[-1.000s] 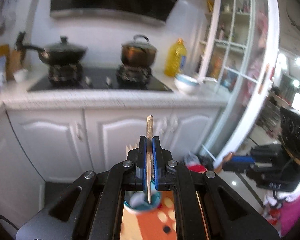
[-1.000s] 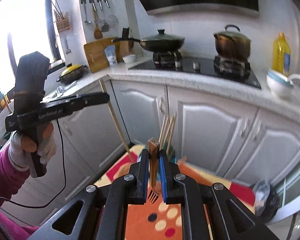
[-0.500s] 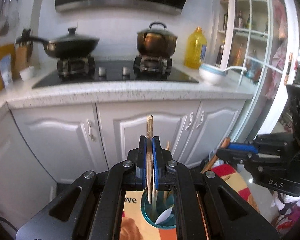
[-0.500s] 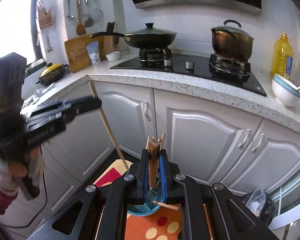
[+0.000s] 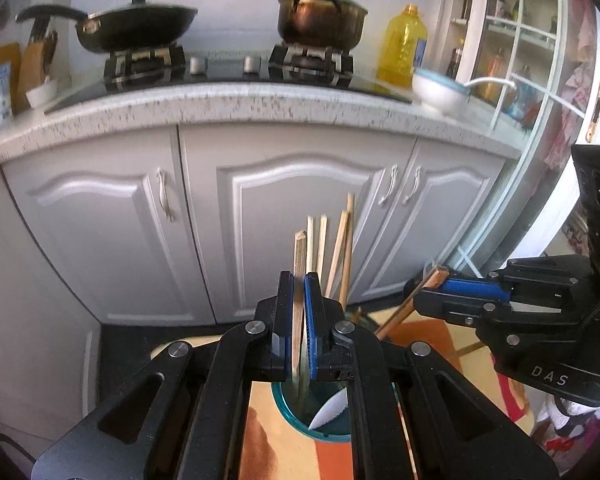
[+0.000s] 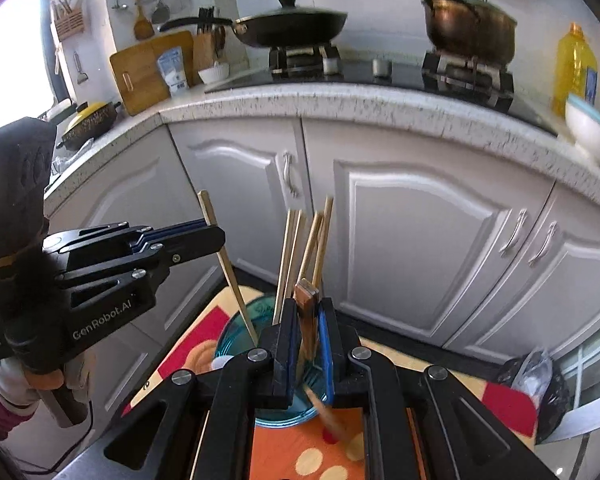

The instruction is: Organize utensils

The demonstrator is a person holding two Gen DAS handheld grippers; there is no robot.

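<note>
Clamping a single chopstick (image 5: 299, 272) between closed fingers, the left gripper (image 5: 299, 334) held it upright, its lower end dipping into the teal cup (image 5: 284, 402) just below the fingertips. Beyond them more chopsticks (image 5: 342, 248) stood in that cup. The right gripper (image 6: 305, 350) pinched a brown-handled fork (image 6: 307, 320), tines down over the cup's rim.

Both grippers clamping, side by side

The left gripper (image 5: 299, 320) is pressing its blue pads (image 5: 310, 316) closed on a thin wooden chopstick (image 5: 299, 264), held upright. The right gripper (image 6: 306, 340), just beside it, is pinching a wooden-handled fork (image 6: 307, 320), tines pointing down. A gloved left hand (image 6: 40, 380) is gripping its handle.
</note>
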